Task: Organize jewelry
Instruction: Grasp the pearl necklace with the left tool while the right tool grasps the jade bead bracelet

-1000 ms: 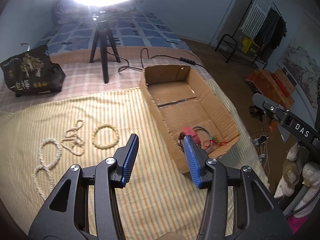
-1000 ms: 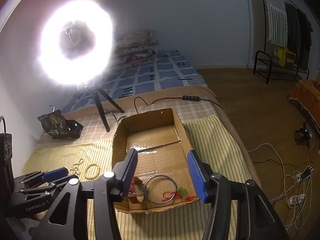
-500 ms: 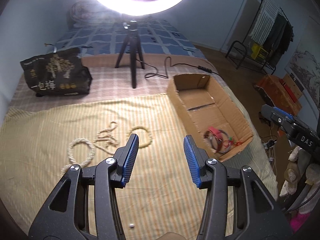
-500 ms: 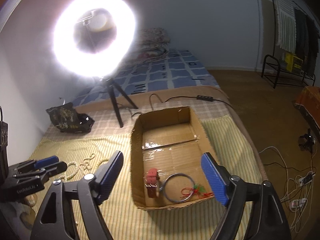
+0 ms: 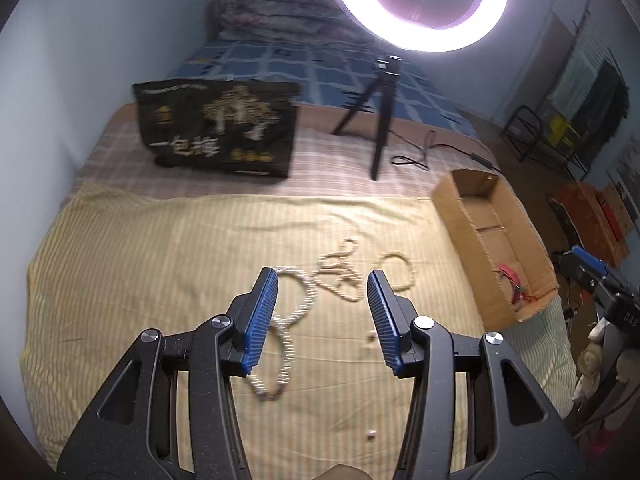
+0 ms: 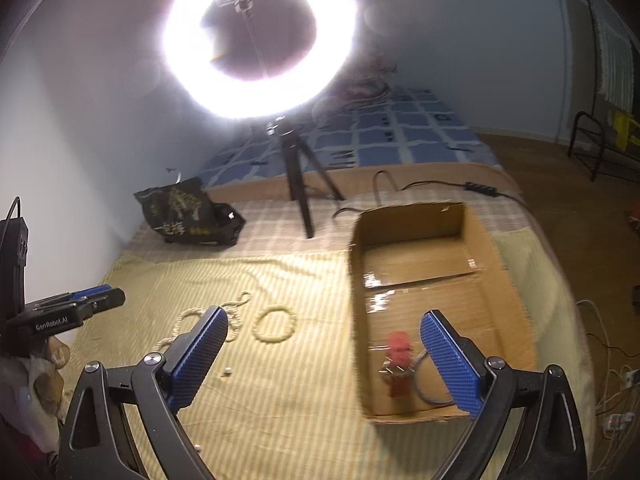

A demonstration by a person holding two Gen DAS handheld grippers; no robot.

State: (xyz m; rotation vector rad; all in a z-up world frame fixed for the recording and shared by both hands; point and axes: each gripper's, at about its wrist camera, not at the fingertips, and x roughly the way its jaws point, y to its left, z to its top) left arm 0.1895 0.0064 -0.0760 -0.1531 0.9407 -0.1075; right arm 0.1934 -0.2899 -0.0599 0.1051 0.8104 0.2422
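Note:
My left gripper [image 5: 322,280] hangs open and empty over the yellow striped cloth, just above a long pearl necklace [image 5: 298,308]. Beyond it lie a tangled bead chain [image 5: 340,272] and a round bead bracelet [image 5: 402,276]. My right gripper [image 6: 324,314] has nothing between its jaws, which are opening wide over the near left edge of the cardboard box [image 6: 416,220]. A red strap [image 6: 400,356] and a metal ring [image 6: 424,384] lie inside the box. The bracelet [image 6: 276,324] and the left gripper [image 6: 114,294] also show in the right wrist view.
A ring light on a black tripod [image 6: 300,200] stands behind the cloth, its cable [image 6: 440,186] running right. A black printed bag [image 5: 216,128] sits at the back left. Small loose beads [image 5: 372,336] lie on the cloth. The bed drops to the floor on the right.
My left gripper has swung left, away from the box and over the necklaces, at the same opening. My right gripper's jaws have spread much wider, and the box now sits further right in its view.

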